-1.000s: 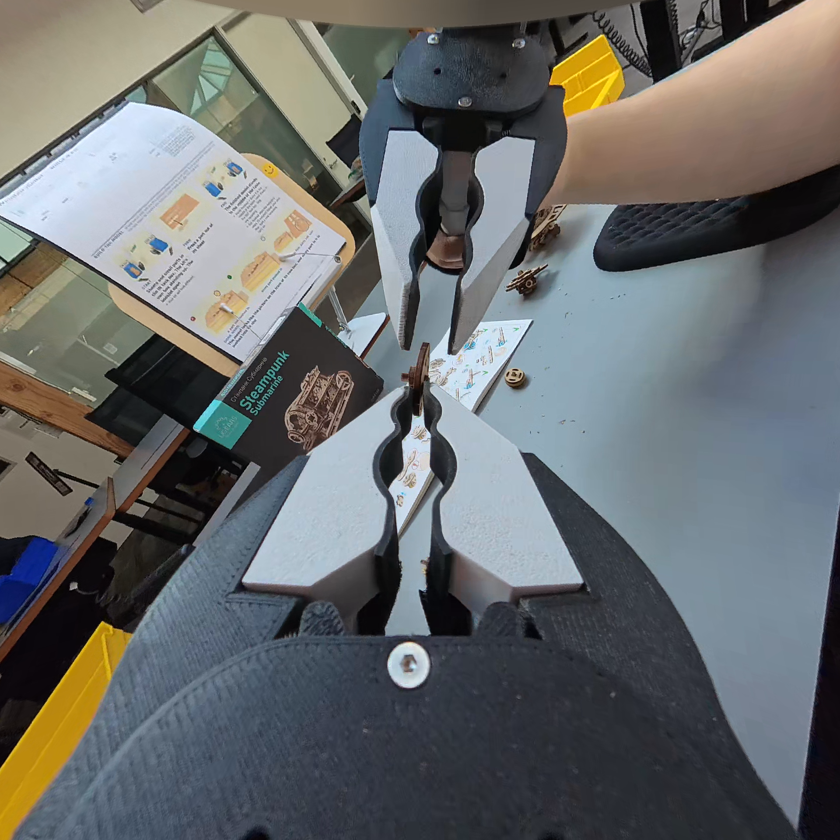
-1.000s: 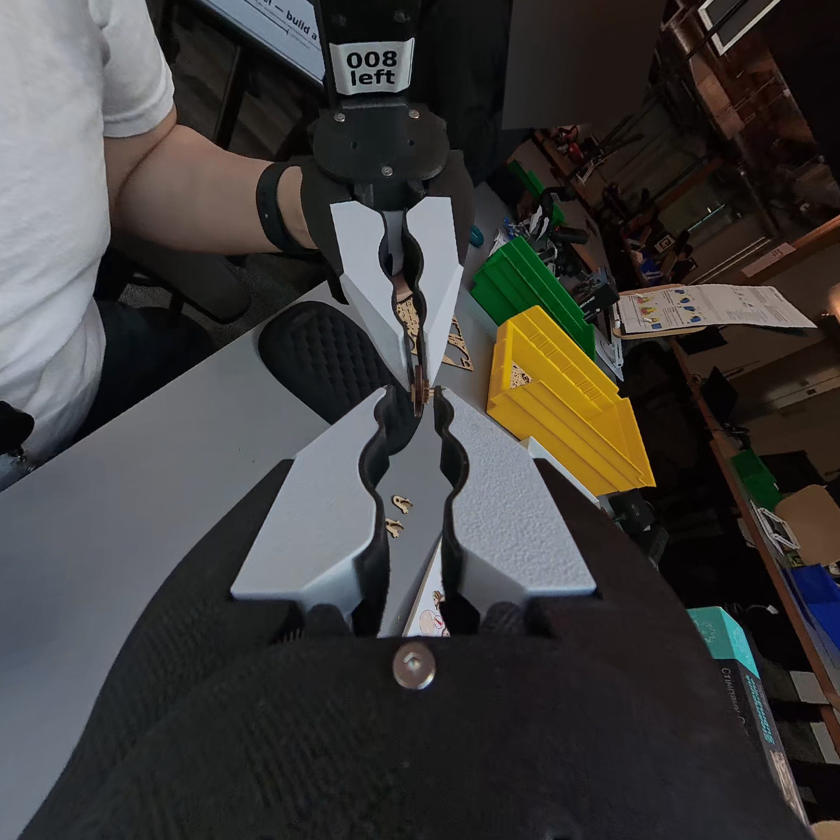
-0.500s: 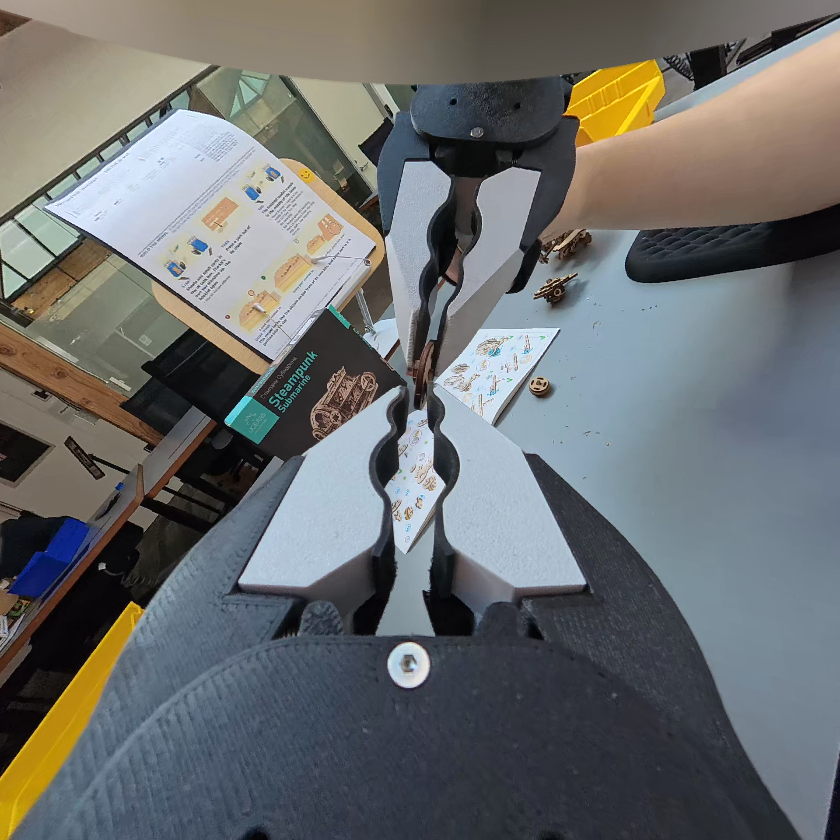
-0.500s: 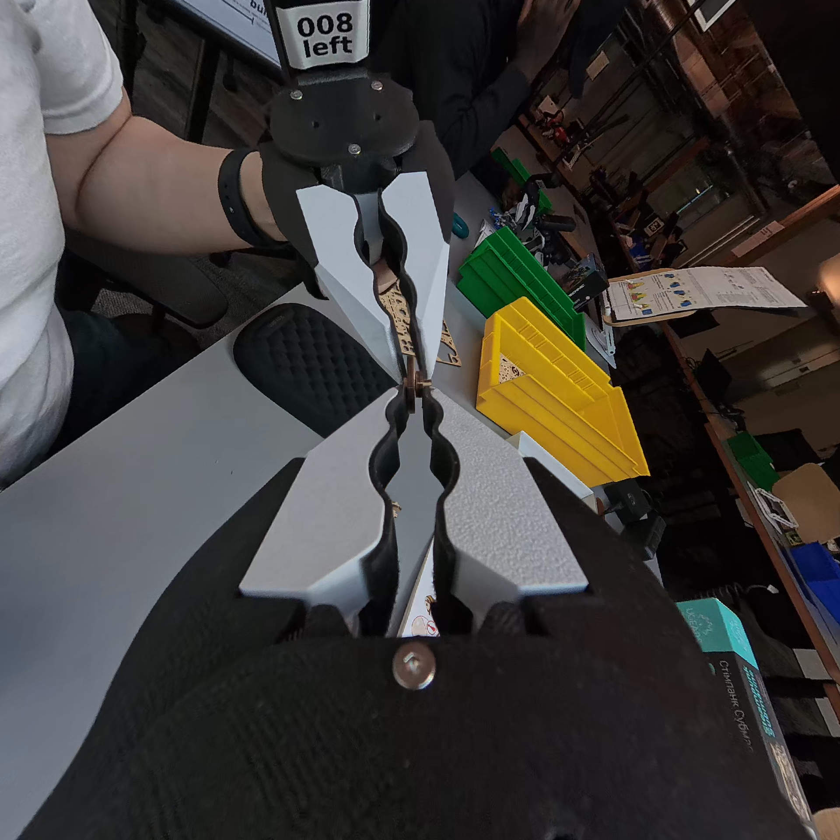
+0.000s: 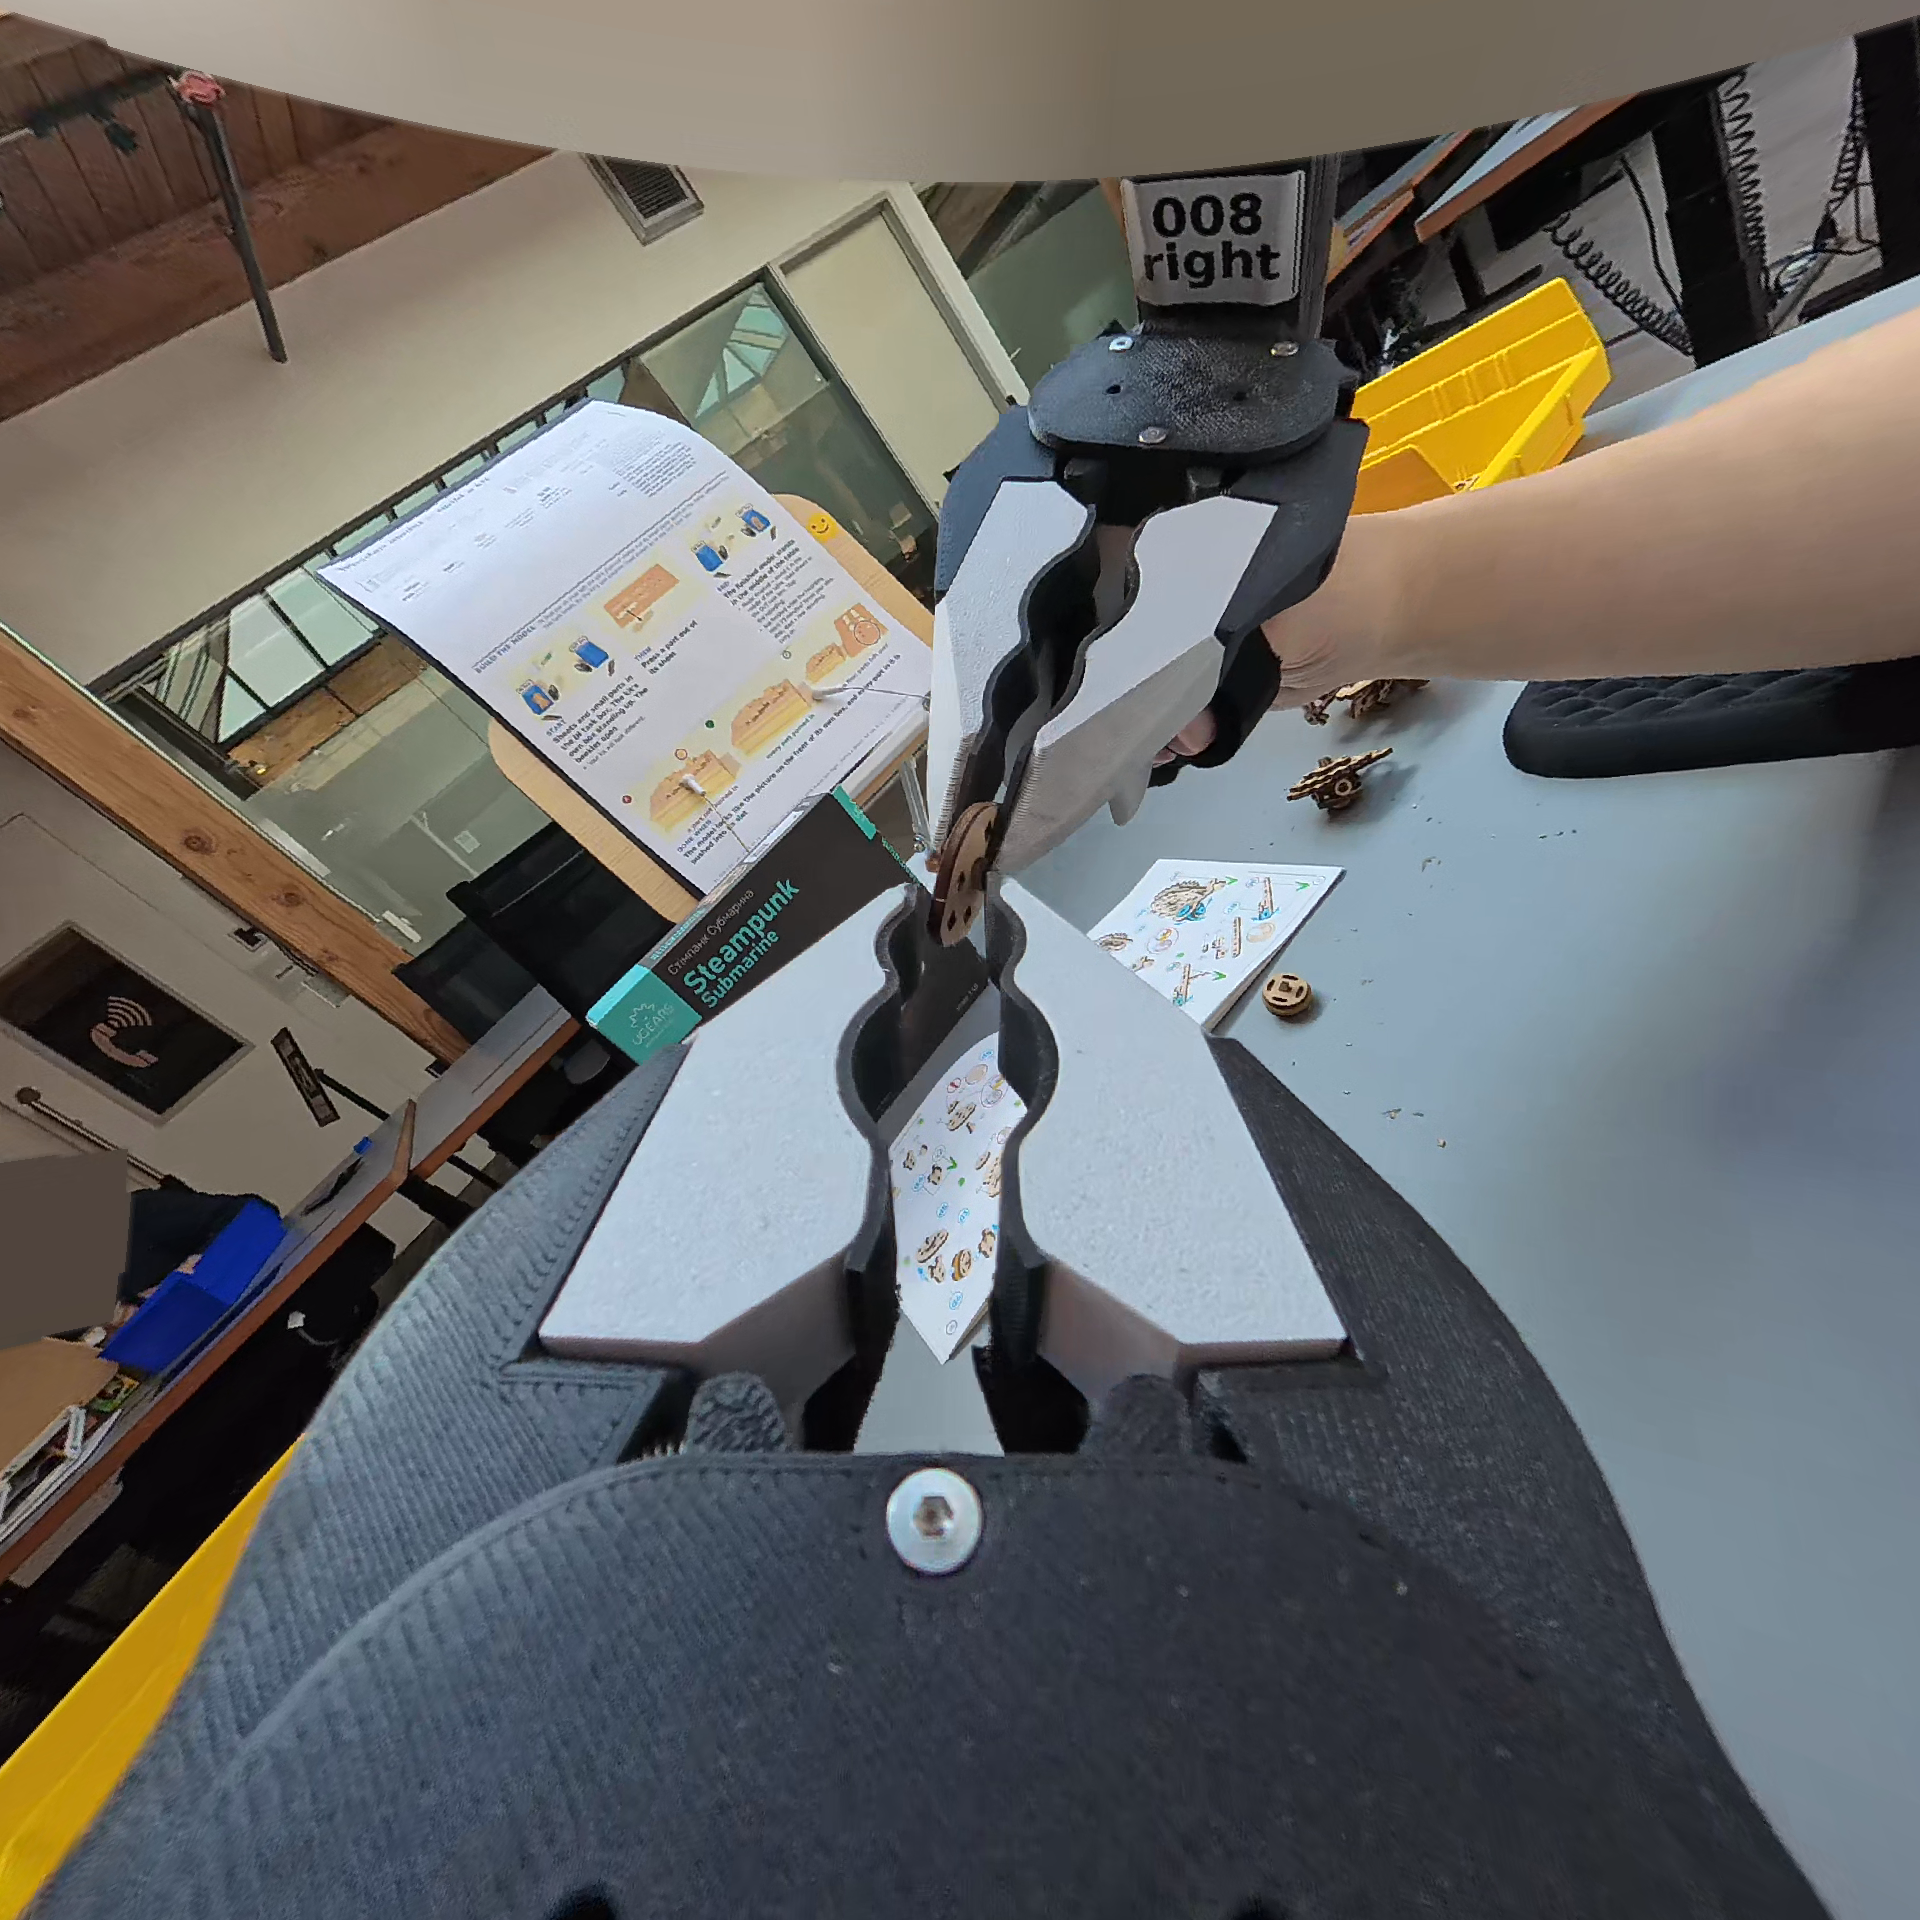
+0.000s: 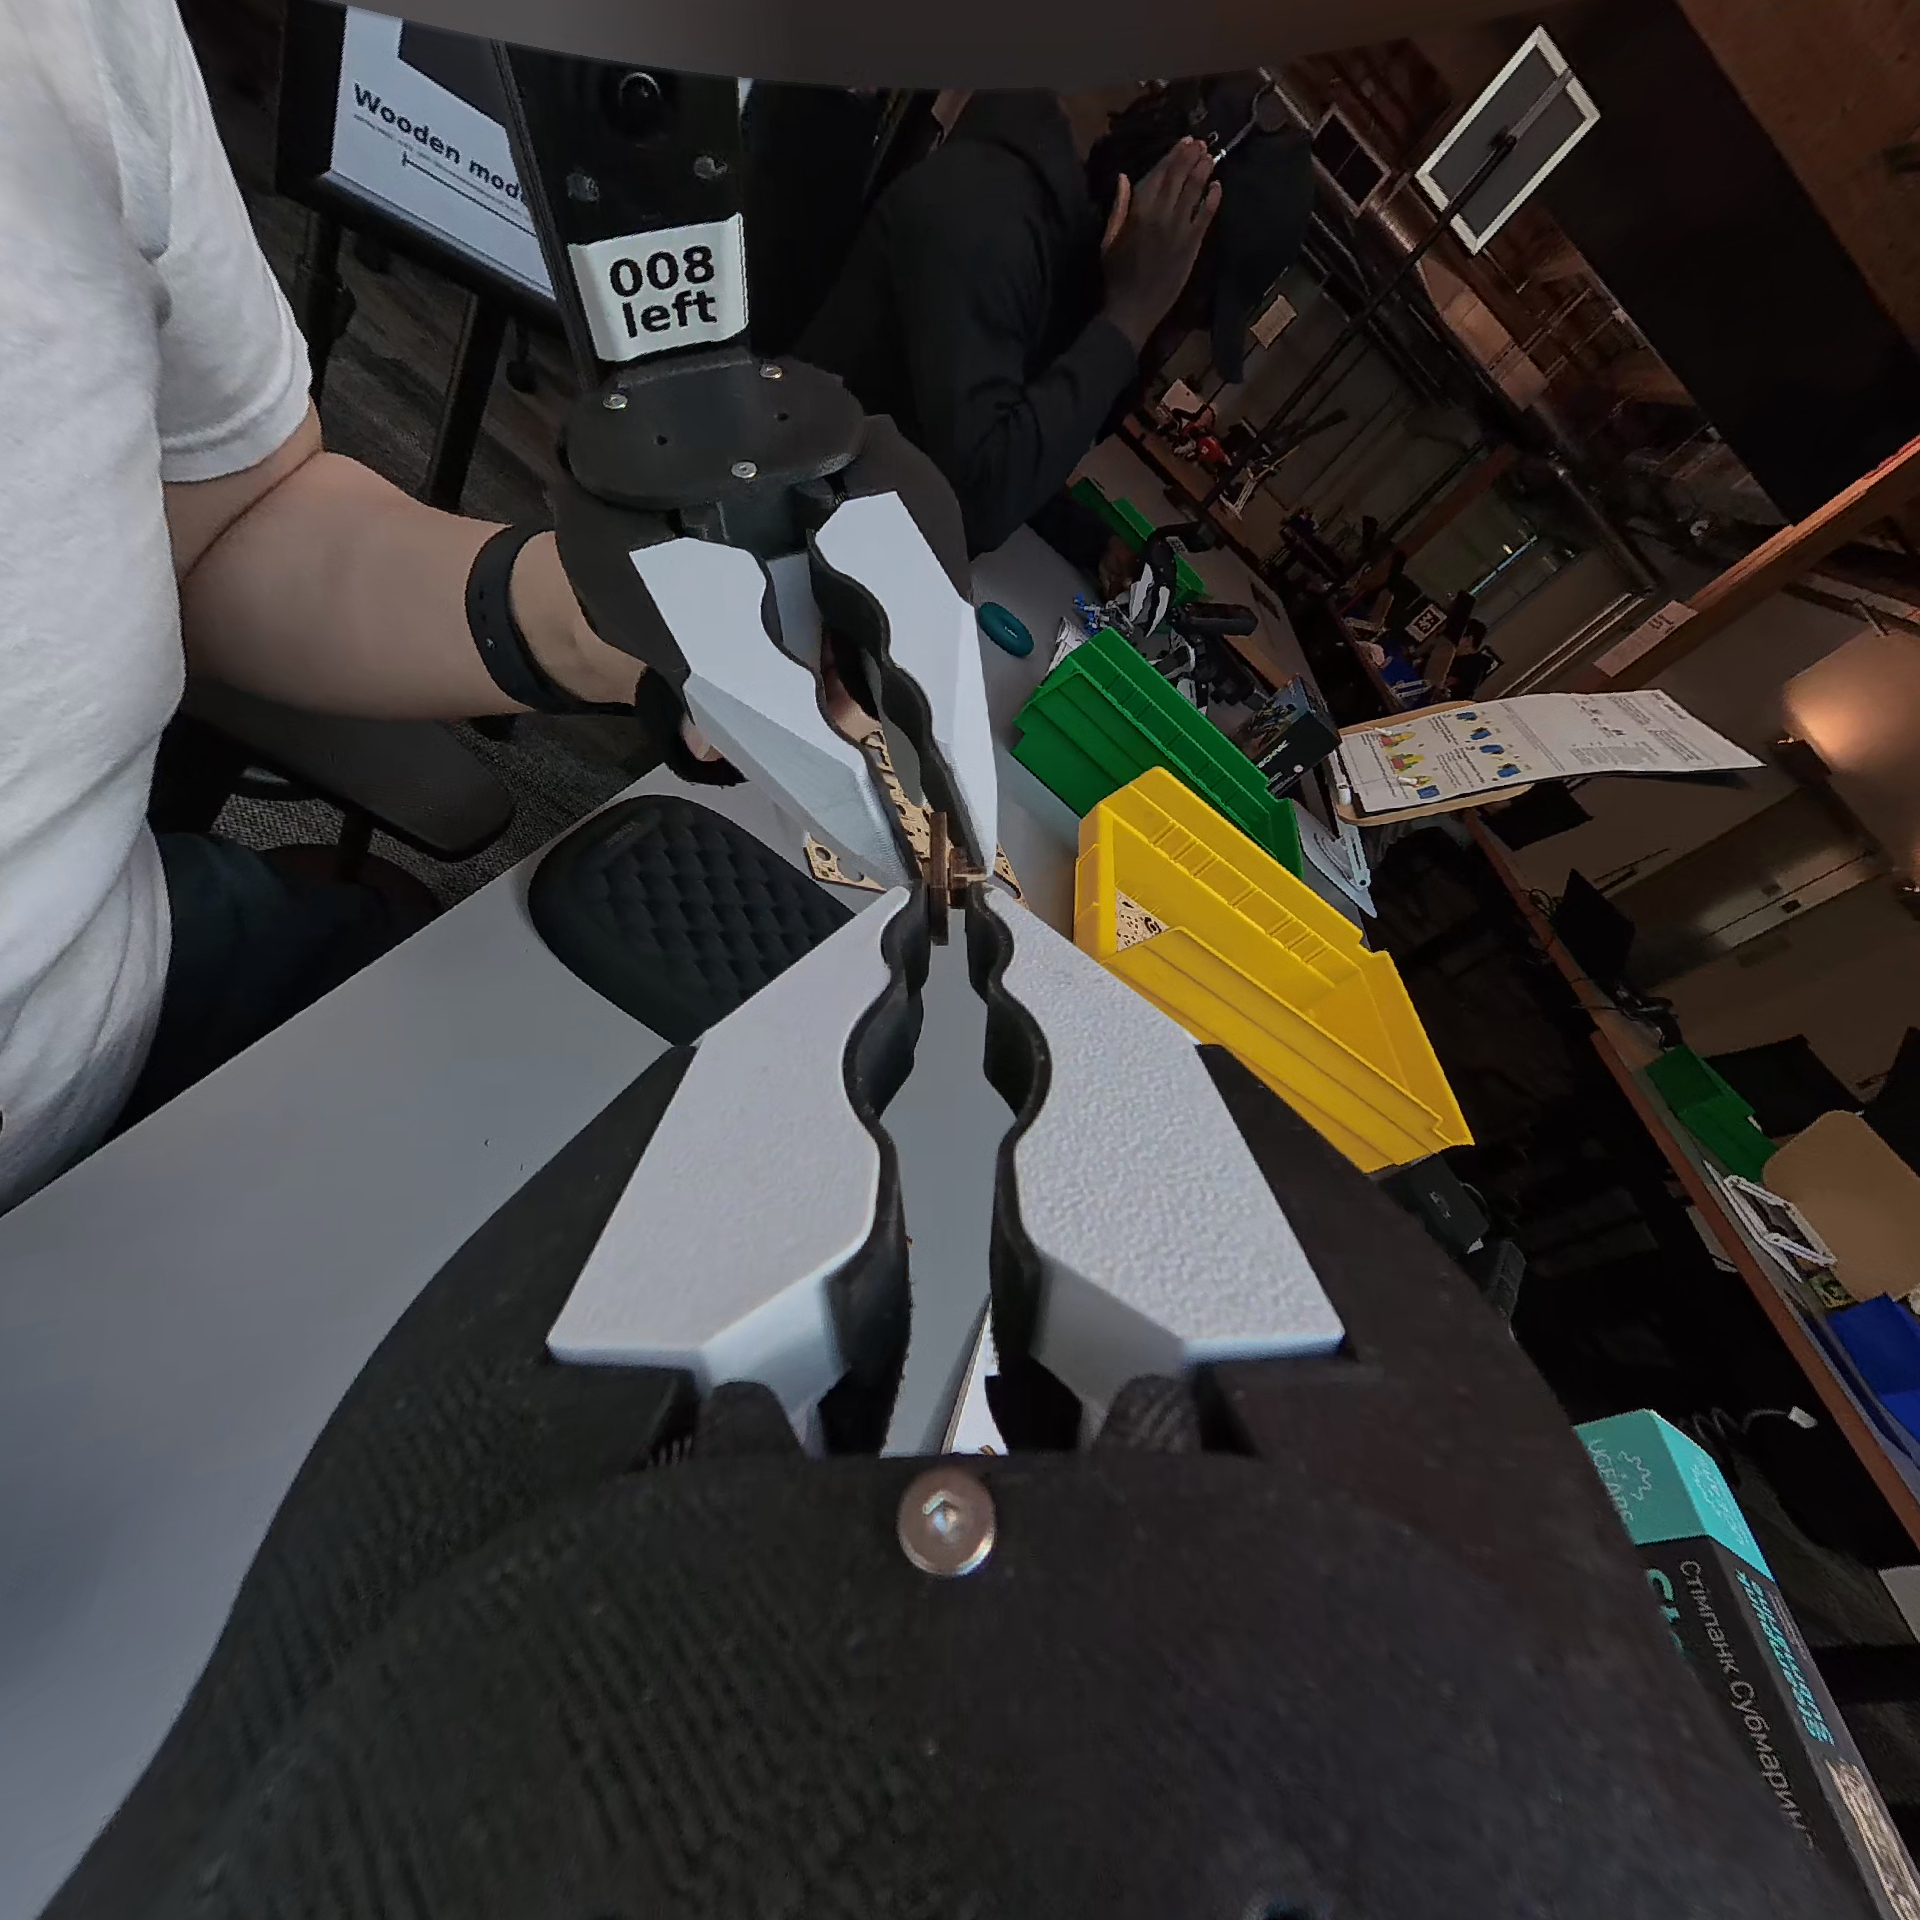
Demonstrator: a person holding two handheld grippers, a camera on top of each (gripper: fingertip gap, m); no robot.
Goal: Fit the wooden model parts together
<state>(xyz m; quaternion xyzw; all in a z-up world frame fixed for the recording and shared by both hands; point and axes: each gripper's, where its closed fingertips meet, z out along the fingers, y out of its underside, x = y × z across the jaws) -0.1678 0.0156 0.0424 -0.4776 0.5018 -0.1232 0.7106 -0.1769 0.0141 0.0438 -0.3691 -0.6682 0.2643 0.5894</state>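
Note:
A small round wooden disc (image 5: 961, 868) with holes is held in the air between the two grippers, which meet tip to tip above the grey table (image 5: 1558, 1143). My left gripper (image 5: 954, 902) is shut on the disc's lower edge. My right gripper (image 5: 971, 826) comes from the opposite side and is shut on its upper part. In the right wrist view the disc (image 6: 941, 883) shows edge-on with a short peg, between my right gripper (image 6: 945, 906) and the left gripper (image 6: 935, 847).
On the table lie an illustrated booklet (image 5: 1216, 935), a small loose wooden wheel (image 5: 1286, 997), wooden sub-assemblies (image 5: 1338, 779) and a black pad (image 6: 686, 914). A dark kit box (image 5: 769, 935) and an instruction sheet on a stand (image 5: 644, 644) are behind. Yellow bin (image 6: 1247, 966) and green bins (image 6: 1143, 717) stand beside. My left and right fingertips are right by each other.
One second ago the right gripper was open and apart from the disc. It has come in and shut on the disc, and the disc now stands tilted between both grippers.

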